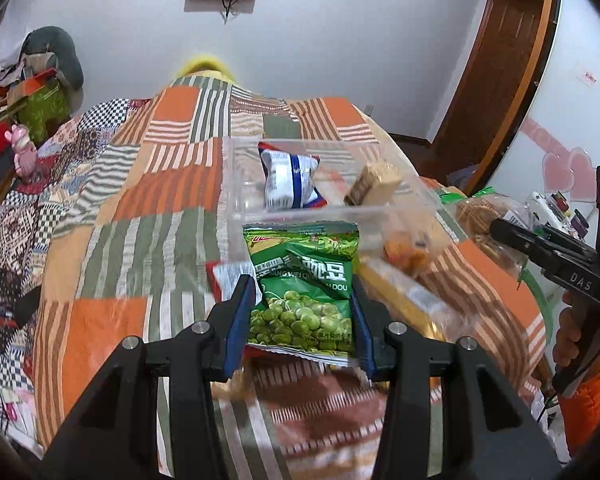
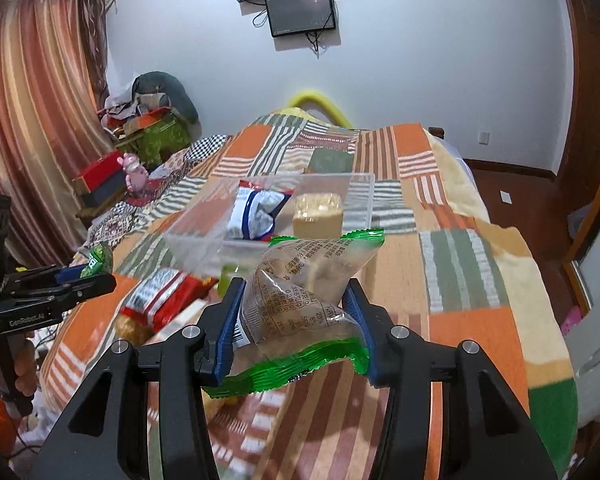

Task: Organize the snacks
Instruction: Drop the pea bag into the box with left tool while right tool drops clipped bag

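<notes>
Your left claw is clamped on a green pea packet, one blue finger on each side, and holds it above the bed just short of the clear plastic box. Your right claw grips a clear packet with green edges the same way, also raised over the quilt and near the box. Inside the box lie a blue and white packet and a tan wrapped biscuit block, side by side. Beside the box on the quilt rest a red and white packet and more wrapped snacks, blurred. A screen hangs on the far wall.
</notes>
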Demonstrator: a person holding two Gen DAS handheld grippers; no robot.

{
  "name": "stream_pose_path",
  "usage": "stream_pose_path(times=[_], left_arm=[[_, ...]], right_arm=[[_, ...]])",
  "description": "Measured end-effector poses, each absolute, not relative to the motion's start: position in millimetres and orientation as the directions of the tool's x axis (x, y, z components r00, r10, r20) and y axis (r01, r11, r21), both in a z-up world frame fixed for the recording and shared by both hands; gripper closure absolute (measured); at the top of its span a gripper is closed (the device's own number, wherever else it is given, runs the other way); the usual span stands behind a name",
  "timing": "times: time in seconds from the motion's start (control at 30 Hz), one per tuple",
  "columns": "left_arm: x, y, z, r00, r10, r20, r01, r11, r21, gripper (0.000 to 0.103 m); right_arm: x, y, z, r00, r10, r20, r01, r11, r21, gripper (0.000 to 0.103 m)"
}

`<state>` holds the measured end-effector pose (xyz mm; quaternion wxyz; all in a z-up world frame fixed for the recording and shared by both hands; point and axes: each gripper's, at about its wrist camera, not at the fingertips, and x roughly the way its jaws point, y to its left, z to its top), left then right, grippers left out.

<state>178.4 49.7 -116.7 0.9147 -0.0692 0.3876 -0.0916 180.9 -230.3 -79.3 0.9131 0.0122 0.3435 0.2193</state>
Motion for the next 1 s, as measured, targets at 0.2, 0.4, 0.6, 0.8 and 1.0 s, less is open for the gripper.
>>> stream_pose_path(times=[0.2, 0.4, 0.6, 0.8, 1.0], left_arm=[[217, 48, -120, 0.684, -0.216, -0.697, 0.117, 0.975, -0.188, 0.058], [257, 46, -127, 0.685, -0.21, -0.697, 0.111, 0.977, -0.184, 0.058], [288, 40, -133, 0.685, -0.202, -0.7, 0.119, 0.979, -0.167, 0.058], [315, 38, -149, 0.663, -0.186, -0.725, 0.106, 0.982, -0.156, 0.058], [336, 35, -164, 0.643, -0.167, -0.748, 0.091, 0.986, -0.142, 0.058]], right_arm=[[214, -224, -84, 0.662, 0.401, -0.633, -0.398, 0.904, 0.157, 0.058], [246, -212, -98, 0.63, 0.393, -0.669, -0.409, 0.901, 0.144, 0.058], [268, -203, -99, 0.637, 0.394, -0.663, -0.414, 0.9, 0.138, 0.058], [284, -200, -106, 0.628, 0.396, -0.67, -0.411, 0.9, 0.147, 0.058], [294, -197, -122, 0.588, 0.394, -0.706, -0.407, 0.899, 0.163, 0.056]])
